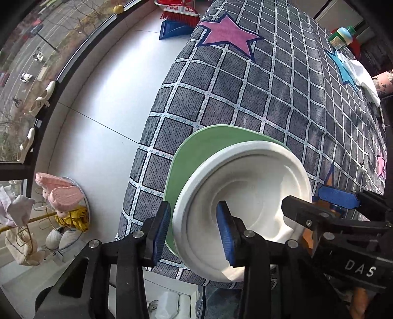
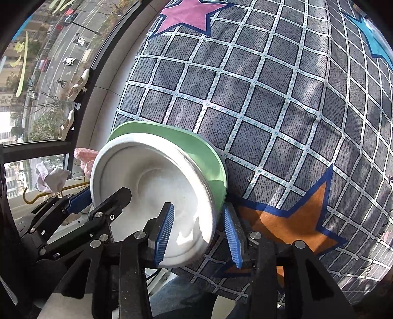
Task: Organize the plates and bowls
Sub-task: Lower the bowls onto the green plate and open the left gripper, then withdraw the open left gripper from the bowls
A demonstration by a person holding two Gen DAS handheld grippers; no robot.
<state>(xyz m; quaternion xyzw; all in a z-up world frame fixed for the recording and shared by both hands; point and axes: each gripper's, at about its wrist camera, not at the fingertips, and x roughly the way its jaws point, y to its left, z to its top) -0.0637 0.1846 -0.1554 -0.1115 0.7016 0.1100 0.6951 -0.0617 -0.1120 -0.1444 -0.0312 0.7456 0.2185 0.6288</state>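
White bowl (image 1: pixel 245 186) nested in green plate (image 1: pixel 196 147), fingers slack at both sides of the rim.
Sits low and central in both views, near the close edge of the table, on a grey grid cloth (image 1: pixel 245 98) printed with stars; looks stacked there to gather the dishes into one pile. Left gripper (image 1: pixel 194 208) straddles the rim at lower left of its view, one finger outside and one in the hollow, parted and not pinching. Right gripper (image 2: pixel 198 207) does likewise on the opposite rim, wider apart, pads clear of the bowl; probably a two-sided hold meant to keep the pile level. Beyond, pale tiled floor (image 1: pixel 110 86), red broom (image 1: pixel 180 12) and blue dustpan (image 1: pixel 174 29) at top, cream shoes (image 1: pixel 43 98) on the window ledge at left, street outside.
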